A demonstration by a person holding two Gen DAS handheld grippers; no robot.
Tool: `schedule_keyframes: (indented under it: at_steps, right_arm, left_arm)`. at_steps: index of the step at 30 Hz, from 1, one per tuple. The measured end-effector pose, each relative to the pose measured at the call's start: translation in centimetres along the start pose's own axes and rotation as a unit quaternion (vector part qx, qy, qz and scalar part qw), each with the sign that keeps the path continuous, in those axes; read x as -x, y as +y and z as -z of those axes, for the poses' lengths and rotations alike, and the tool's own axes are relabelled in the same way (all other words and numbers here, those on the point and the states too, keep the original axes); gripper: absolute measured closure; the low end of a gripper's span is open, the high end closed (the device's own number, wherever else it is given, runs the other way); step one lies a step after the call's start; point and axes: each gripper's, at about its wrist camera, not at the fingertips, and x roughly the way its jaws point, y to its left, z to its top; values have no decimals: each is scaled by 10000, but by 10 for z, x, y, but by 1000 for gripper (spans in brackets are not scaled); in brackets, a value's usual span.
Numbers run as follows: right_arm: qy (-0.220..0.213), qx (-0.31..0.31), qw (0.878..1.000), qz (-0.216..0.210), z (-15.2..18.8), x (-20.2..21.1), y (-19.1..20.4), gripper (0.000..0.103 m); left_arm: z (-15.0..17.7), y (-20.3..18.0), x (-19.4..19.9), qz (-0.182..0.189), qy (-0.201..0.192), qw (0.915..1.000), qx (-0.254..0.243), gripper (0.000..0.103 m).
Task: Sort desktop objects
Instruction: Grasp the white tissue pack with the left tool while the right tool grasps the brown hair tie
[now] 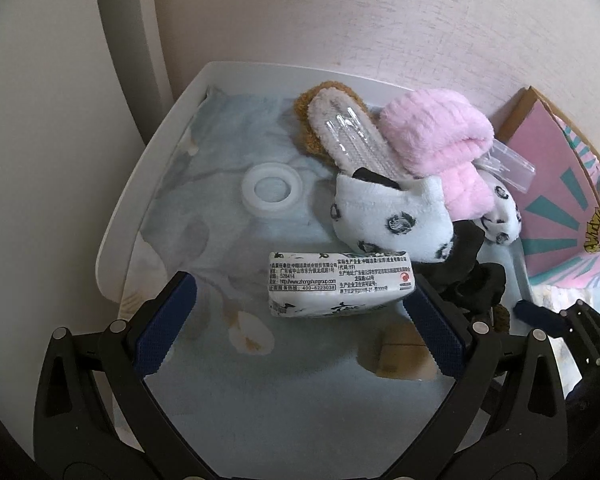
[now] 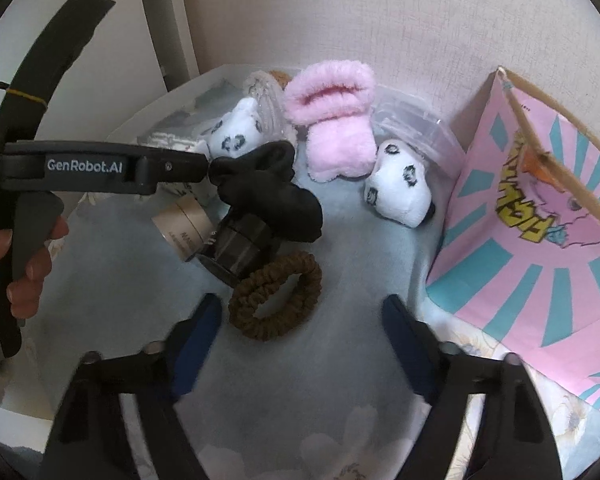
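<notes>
A pale blue floral-print cloth (image 1: 228, 184) is seen covering the table, with a white shallow plastic tray edge (image 1: 140, 176) along its left and far sides. A pink and teal printed cardboard box (image 2: 540, 240) is standing at the right. A pink fluffy folded slipper (image 2: 332, 128) is lying at the back, between two white plush panda-print slippers (image 2: 400, 192). A crumpled black fabric piece (image 2: 276, 196) is resting on a dark cylindrical jar (image 2: 244, 248), just beside a beige round tin (image 2: 188, 224). A white printed tissue packet (image 1: 340, 284) is lying at the cloth's middle. A brown ruffled fabric scrunchie (image 2: 276, 296) is lying flat just in front of the dark jar. A white flat plastic ring (image 1: 272, 192) is lying apart to the left.

The left gripper (image 1: 300, 332) is recorded with fingers wide apart, the tissue packet just ahead of the tips, nothing gripped. The right gripper (image 2: 300, 344) is recorded with fingers partly spread, the scrunchie just ahead of the left fingertip, untouched; nothing is held.
</notes>
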Motion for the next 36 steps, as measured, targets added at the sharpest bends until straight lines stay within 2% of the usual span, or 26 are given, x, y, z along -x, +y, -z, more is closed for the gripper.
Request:
schedule_keyframes:
  at_steps: [3, 5, 7, 13, 27, 36]
  right_arm:
    - [-3, 107, 9999, 53, 0, -1, 3, 42]
    - [-27, 138, 9999, 60, -1, -1, 5, 48]
    - [-38, 166, 9998, 61, -1, 0, 5, 63]
    - [-74, 197, 9995, 237, -1, 2, 2, 88]
    - [-188, 20, 9991, 382, 3, 18, -13, 90]
    - [-272, -9, 9989, 378, 8, 47, -23, 90]
  left_arm:
    - [1, -3, 2, 4, -101, 9999, -111, 7]
    - [1, -5, 3, 71, -102, 9998, -178, 25]
    - [1, -7, 0, 141, -32, 9997, -219, 41]
    - [3, -5, 3, 222, -100, 9996, -157, 43]
    - [1, -10, 22, 176, -102, 9997, -114, 43]
    - [-7, -20, 51, 142, -204, 9995, -170, 43]
